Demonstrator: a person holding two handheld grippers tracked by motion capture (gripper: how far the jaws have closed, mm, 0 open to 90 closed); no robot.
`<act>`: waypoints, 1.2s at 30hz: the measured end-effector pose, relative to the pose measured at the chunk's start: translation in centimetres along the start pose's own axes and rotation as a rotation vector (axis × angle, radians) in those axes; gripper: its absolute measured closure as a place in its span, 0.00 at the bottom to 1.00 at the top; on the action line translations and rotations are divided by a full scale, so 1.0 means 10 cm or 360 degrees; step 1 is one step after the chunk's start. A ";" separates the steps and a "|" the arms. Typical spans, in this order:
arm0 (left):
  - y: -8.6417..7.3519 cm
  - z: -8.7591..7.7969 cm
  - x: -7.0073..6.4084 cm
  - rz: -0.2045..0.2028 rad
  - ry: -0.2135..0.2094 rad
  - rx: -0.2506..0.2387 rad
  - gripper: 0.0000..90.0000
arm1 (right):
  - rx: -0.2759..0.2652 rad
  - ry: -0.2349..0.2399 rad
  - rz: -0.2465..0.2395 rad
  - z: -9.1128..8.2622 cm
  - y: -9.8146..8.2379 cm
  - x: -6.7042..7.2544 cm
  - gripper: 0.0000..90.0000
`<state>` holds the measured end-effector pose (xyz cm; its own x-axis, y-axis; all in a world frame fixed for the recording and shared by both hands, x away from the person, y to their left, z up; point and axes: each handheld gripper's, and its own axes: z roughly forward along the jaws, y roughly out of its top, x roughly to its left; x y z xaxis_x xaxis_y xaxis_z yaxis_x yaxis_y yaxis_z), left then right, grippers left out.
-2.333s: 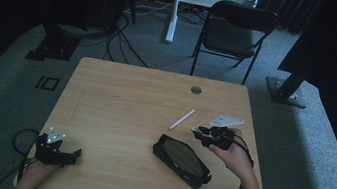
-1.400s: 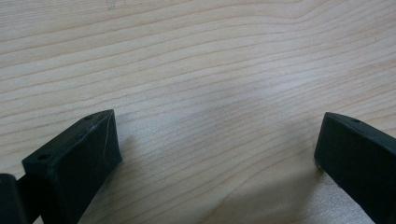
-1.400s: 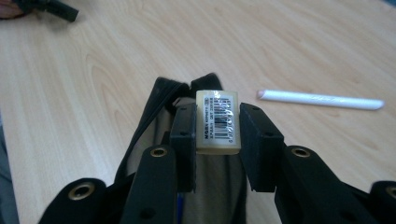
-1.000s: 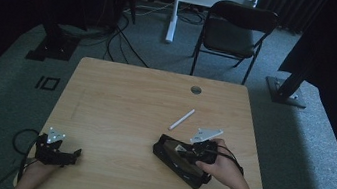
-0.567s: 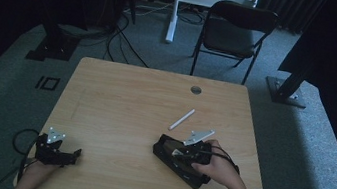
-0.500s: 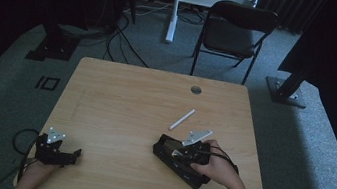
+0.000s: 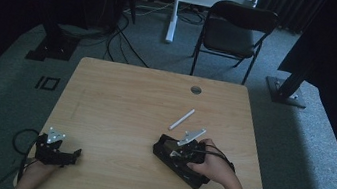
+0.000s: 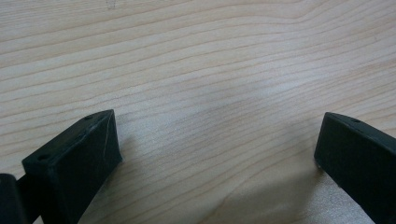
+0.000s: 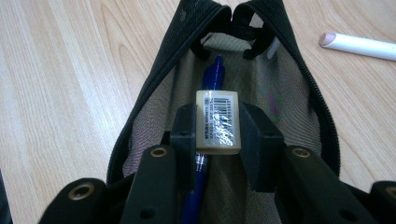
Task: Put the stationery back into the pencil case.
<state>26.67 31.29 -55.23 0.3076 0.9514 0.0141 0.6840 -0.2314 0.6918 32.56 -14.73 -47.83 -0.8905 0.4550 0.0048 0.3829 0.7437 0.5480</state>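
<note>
One pencil case, one eraser, one blue pen (inside case), one white stick.

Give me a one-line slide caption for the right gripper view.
Right gripper holds a wrapped eraser over an open black pencil case with a blue pen inside.

A cream rectangular eraser in barcoded wrapping sits upright over an open black zip pencil pouch. The pouch, holding a blue pen, lies on the tabletop's near right part.
</note>
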 end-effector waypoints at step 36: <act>0.00 0.00 0.00 0.0000 0.0000 0.0000 0.00 | 0.0118 -0.0017 0.0032 0.07 0.08 0.00 0.72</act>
<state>26.67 31.29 -55.23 0.3077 0.9514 0.0143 0.6840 -0.2316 0.6917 33.00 -13.82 -47.98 -0.8799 0.4751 0.0063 0.4183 0.7684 0.4843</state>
